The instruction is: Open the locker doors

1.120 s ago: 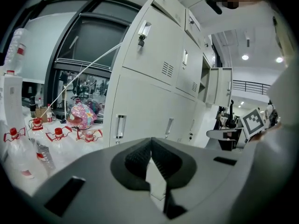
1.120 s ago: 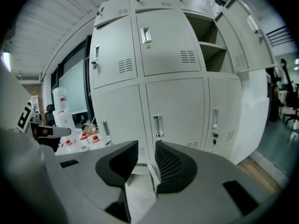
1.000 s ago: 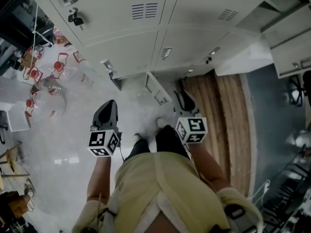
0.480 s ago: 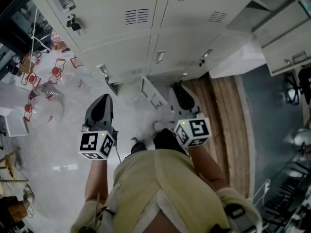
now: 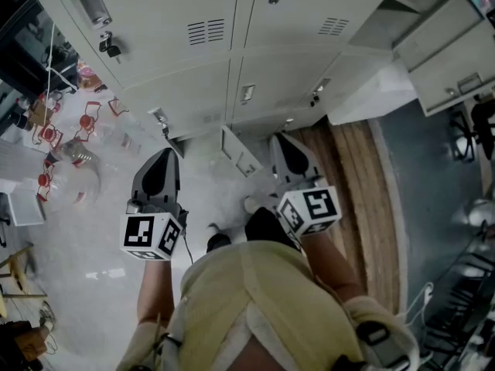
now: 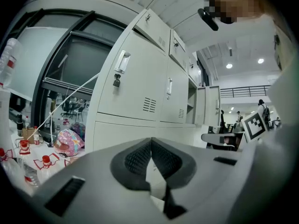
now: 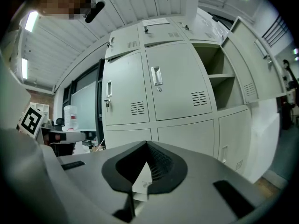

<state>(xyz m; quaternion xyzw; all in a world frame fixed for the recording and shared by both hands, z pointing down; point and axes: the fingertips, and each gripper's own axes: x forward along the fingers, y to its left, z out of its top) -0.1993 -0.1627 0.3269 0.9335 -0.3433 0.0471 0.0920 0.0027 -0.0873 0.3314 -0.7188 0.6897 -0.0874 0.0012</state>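
A bank of pale grey lockers (image 5: 209, 45) stands ahead of me. My left gripper (image 5: 163, 154) is shut with nothing in it and is held low in front of the lower doors (image 5: 193, 91). The left gripper view shows its jaws (image 6: 150, 142) together, pointing at a shut door with a handle (image 6: 122, 61) and a padlock (image 6: 116, 81). The right gripper (image 5: 281, 140) is shut and empty too. Beyond its closed jaws (image 7: 146, 146) is a shut upper door (image 7: 175, 85) with a handle (image 7: 156, 75). Right of that door an upper locker (image 7: 219, 78) stands open. A small bottom door (image 5: 238, 151) hangs open between the grippers.
A table (image 5: 46, 207) with red-capped bottles (image 5: 48, 136) is at the left, and a pink bag (image 6: 69, 141) lies near it. A wooden floor strip (image 5: 356, 199) runs on the right. Opened doors (image 5: 363, 91) jut out at the upper right. The person's shoes (image 5: 255, 205) are below the grippers.
The right gripper's jaws have closed from open. Both grippers have edged a little toward the lockers, and the head view has tipped slightly.
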